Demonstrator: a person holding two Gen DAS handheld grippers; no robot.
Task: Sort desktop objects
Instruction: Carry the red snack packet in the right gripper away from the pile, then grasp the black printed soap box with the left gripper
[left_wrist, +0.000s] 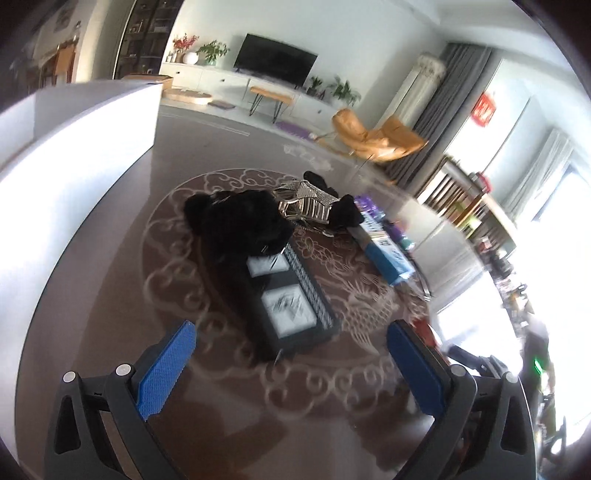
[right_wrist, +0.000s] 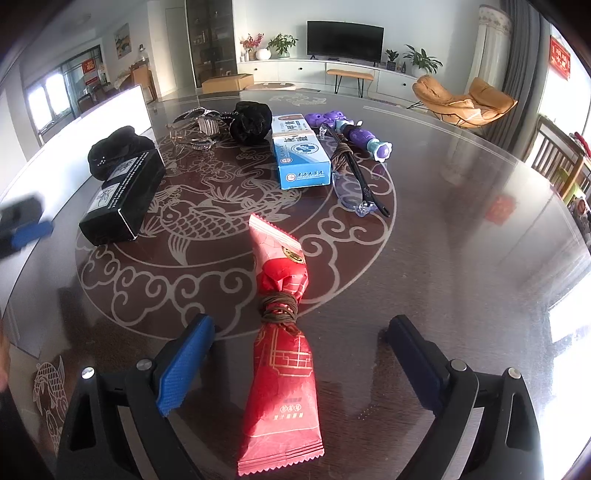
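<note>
Right wrist: red packet (right_wrist: 280, 373) between tool (right_wrist: 301, 354) fingers.

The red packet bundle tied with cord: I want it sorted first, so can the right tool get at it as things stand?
Probably yes. The red packet bundle lies between the open fingers of the right tool, with nothing on the table blocking it.

At the left wrist view's right edge, cluttered shelves (left_wrist: 491, 236) smear into blur; the black furry pouch (left_wrist: 240, 225) hides the black rectangular box's (left_wrist: 295, 306) far end.

Packet (right_wrist: 280, 354) nearest; carton (right_wrist: 301, 155) behind, box (right_wrist: 123, 192) left.
</note>
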